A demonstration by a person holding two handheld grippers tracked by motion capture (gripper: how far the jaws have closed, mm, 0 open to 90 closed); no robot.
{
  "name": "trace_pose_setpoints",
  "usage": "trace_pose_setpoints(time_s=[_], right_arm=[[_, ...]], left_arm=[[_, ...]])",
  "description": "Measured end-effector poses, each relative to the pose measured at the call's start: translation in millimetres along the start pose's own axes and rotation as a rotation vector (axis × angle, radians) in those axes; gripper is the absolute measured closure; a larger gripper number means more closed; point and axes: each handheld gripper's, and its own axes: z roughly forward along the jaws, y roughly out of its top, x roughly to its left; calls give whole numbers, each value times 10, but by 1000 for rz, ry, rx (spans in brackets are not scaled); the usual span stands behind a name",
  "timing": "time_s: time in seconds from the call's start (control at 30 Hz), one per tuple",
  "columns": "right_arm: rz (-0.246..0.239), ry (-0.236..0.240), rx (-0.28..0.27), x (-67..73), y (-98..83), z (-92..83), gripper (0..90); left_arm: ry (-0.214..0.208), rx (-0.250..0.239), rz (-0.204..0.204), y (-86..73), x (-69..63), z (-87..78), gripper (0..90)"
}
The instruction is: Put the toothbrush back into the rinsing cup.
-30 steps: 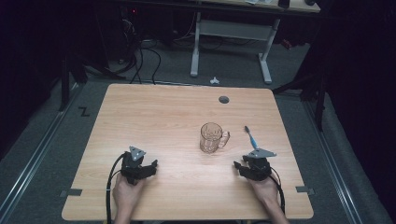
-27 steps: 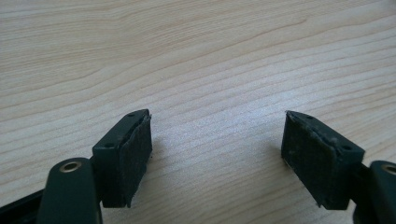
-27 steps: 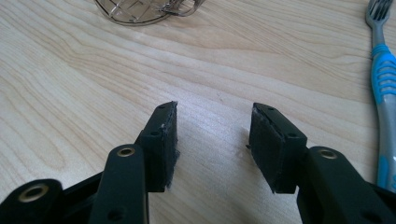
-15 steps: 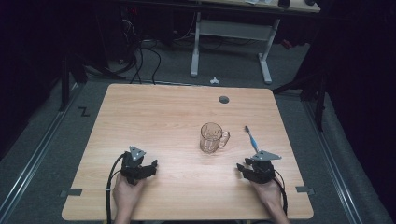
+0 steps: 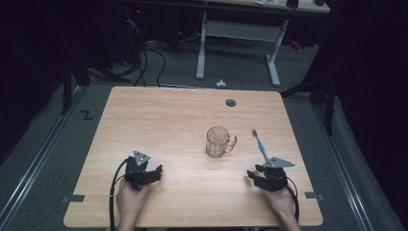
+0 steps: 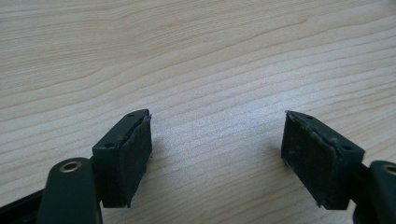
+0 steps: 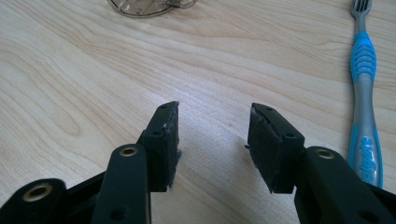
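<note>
left gripper: fingers wide apart, empty | right gripper: fingers just been closing, empty

- A blue and grey toothbrush is lying flat on the table, bristles pointing away.
- A clear glass mug is standing upright just beside it.

The toothbrush handle reads "Colgate" (partly cut off).
</note>
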Motion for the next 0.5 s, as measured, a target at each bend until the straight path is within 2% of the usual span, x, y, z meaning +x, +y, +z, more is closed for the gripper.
trace_pose_setpoints(time_s=[0.5], right_arm=[[19, -16, -25, -84, -18, -100, 549]], left_arm=[[0, 0, 0, 0, 0, 0, 251]])
